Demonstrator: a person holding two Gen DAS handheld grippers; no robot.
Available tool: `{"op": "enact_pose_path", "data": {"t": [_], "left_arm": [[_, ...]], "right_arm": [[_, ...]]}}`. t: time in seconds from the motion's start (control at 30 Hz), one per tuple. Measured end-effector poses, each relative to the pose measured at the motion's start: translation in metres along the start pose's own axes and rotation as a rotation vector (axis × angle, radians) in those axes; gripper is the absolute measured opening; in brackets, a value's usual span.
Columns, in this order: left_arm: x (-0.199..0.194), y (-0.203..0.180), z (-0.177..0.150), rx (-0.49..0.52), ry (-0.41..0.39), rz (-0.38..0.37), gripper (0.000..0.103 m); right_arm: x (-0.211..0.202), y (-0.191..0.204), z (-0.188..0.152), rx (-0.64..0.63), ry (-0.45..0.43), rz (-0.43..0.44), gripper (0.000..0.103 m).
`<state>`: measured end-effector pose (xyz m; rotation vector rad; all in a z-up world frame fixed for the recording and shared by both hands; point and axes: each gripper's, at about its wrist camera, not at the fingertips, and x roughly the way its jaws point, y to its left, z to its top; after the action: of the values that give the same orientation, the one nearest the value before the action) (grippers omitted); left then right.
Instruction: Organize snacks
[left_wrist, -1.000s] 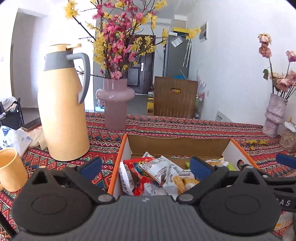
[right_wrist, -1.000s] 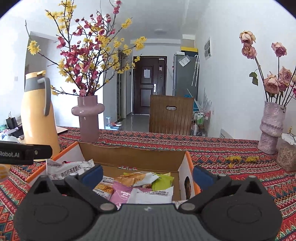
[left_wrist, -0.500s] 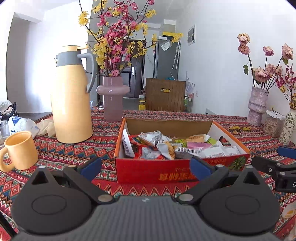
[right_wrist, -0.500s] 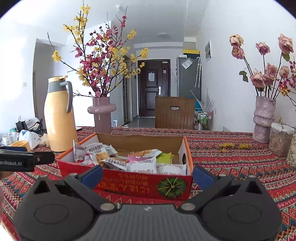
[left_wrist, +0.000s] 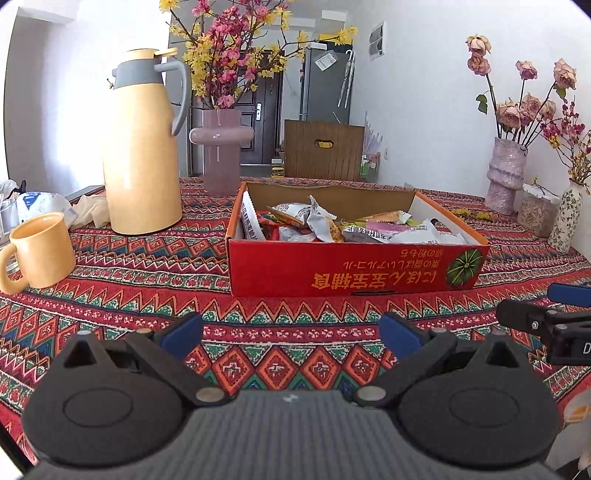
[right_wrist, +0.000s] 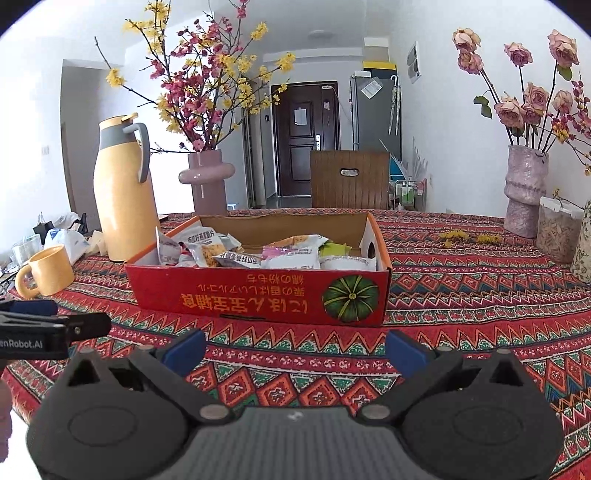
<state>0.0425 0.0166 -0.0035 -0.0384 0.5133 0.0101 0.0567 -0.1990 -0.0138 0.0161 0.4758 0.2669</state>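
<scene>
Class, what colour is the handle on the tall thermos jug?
Grey, on the yellow thermos jug; its handle shows best in the left wrist view.

Upside-down yellow print runs in two lines across the red front wall of the cardboard box ahead of both grippers, beside a green pumpkin picture; the characters cannot be read with certainty. White lettering "enRobot.AI" stands on the black body of the left gripper, seen at the left edge of the right wrist view. The snack packets inside the box carry small Chinese print, too fine to read.
</scene>
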Motion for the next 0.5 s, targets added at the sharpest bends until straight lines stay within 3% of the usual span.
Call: {"op": "enact_pose_path", "data": {"t": [0.5], "left_arm": [[-0.0038, -0.0059, -0.0032, 0.011, 0.002, -0.014, 0.103]], "right_arm": [[-0.0028, 0.0002, -0.0055, 0.009, 0.016, -0.001, 0.103]]}}
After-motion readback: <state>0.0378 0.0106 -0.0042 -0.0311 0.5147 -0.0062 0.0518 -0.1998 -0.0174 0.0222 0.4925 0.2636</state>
